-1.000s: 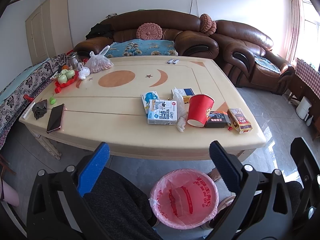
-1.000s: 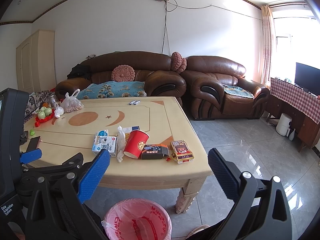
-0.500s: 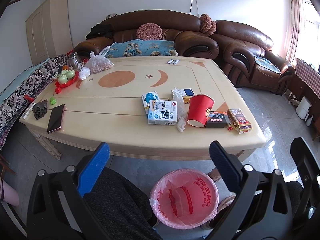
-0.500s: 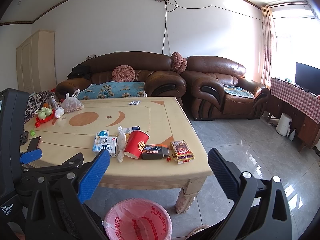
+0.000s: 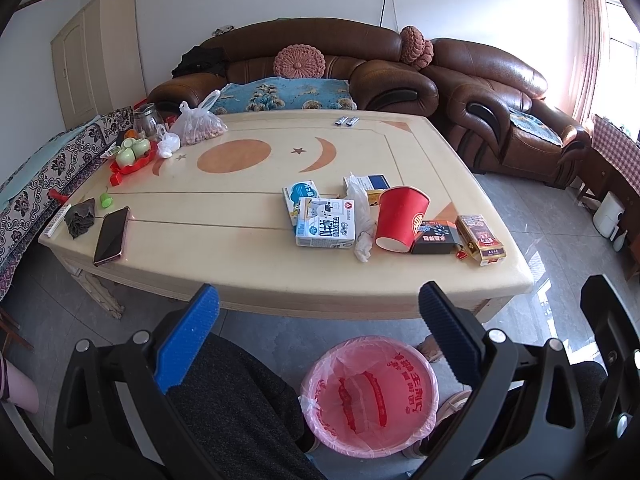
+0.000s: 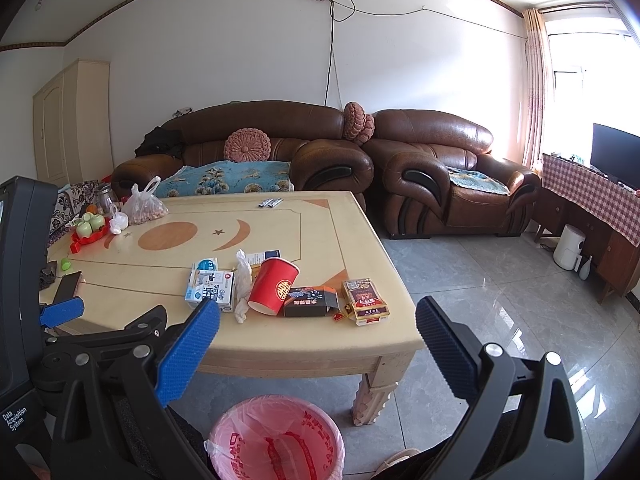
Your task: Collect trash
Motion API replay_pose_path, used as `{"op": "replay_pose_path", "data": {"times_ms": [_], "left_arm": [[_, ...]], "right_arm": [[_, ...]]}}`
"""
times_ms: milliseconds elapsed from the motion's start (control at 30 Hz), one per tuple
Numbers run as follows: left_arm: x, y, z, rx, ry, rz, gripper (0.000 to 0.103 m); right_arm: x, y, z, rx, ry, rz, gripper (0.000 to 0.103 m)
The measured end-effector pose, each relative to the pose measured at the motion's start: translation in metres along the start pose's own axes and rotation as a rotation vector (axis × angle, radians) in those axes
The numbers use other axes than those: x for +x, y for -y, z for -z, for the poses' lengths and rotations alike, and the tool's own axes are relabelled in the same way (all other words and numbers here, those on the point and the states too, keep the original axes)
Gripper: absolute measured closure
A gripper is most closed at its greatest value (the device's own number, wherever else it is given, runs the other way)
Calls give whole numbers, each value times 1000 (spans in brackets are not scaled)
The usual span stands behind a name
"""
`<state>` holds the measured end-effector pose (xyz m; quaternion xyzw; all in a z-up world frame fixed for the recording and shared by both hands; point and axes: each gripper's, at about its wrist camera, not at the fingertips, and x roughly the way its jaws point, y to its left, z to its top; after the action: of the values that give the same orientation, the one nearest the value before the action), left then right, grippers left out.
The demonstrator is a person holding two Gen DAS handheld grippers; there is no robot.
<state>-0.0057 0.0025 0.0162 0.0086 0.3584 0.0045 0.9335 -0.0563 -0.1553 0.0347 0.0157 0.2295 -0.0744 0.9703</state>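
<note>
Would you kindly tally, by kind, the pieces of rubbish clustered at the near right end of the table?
Milk cartons: 2
Red paper cup: 1
Small printed boxes: 3
Crumpled white plastic wrapper: 1
Small red scrap: 1
Total: 8

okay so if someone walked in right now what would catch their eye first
Probably the red paper cup, tipped among cartons and boxes near the front right of the cream table. Then the pink-lined trash bin on the floor just in front, below the two open grippers, left and right.
</note>
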Motion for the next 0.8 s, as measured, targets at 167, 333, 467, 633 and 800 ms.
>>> {"op": "replay_pose_path", "data": {"times_ms": [167, 333, 467, 633, 800], "left_arm": [[8, -2, 0, 9, -21, 18, 5], [22, -12, 4, -9, -52, 37, 5], [37, -20, 5, -20, -82, 36, 5], [52, -23, 3, -6, -90, 39, 5], [67, -20, -6, 40, -84, 67, 5]], "right_arm": [[3, -1, -1, -3, -7, -26, 7], [9, 5, 2, -32, 12, -50, 7], [22, 11, 3, -51, 3, -76, 7], [39, 23, 7, -76, 9, -80, 7], [67, 39, 5, -82, -41, -121, 7]]}}
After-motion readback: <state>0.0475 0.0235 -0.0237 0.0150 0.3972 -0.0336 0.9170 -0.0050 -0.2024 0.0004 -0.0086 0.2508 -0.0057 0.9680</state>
